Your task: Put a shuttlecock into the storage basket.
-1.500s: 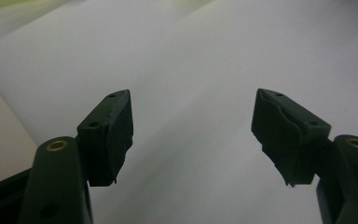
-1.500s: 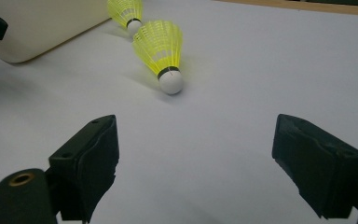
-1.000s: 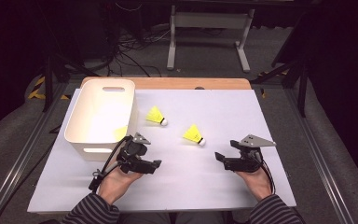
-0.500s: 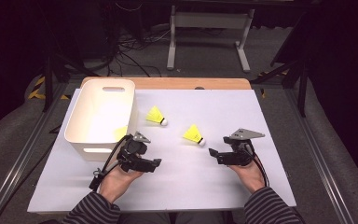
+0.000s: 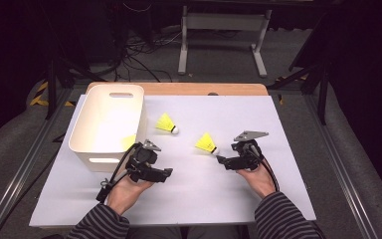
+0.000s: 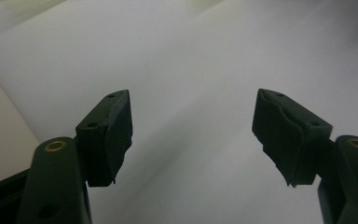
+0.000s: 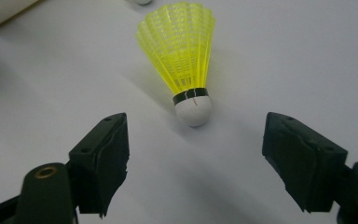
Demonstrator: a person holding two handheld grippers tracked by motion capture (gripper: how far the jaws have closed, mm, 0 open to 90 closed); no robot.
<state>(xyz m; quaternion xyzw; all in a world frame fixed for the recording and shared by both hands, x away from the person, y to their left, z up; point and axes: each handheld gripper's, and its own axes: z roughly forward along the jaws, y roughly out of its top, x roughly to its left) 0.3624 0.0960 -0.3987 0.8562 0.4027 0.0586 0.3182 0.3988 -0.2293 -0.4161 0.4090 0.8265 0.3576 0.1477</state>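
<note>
The right tongs [image 5: 221, 160] lie low on the white bench [image 5: 288, 129], held in the person's right hand [image 5: 256, 178], and they point at the near yellow birdie [image 5: 206, 144]. In the right gripper view, that birdie [image 7: 182, 56] lies on its side just past the tips of the tongs [image 7: 193, 163], with its round white nose turned toward them and its yellow skirt pointing away. A thin dark band goes round the birdie where the nose meets the skirt. The jaws stand wide apart, one on each side of the nose, and they do not touch it; they have just been closing a little, with nothing gripped between them. A second yellow birdie [image 5: 167, 124] lies on the bench farther from the person than the near birdie, between it and the white tub [image 5: 107, 125]. The tub stands well apart from the near birdie, toward the left side of the bench, with a slot handle in its far wall and another in its near wall. The left tongs [image 5: 168, 172] rest in the left hand [image 5: 128, 186] just in front of the tub, on the person's side of it. In the left gripper view, these tongs [image 6: 192, 135] are wide open over bare white bench and hold nothing. No words or labels can be read on the birdies, the tub or the tongs.
</note>
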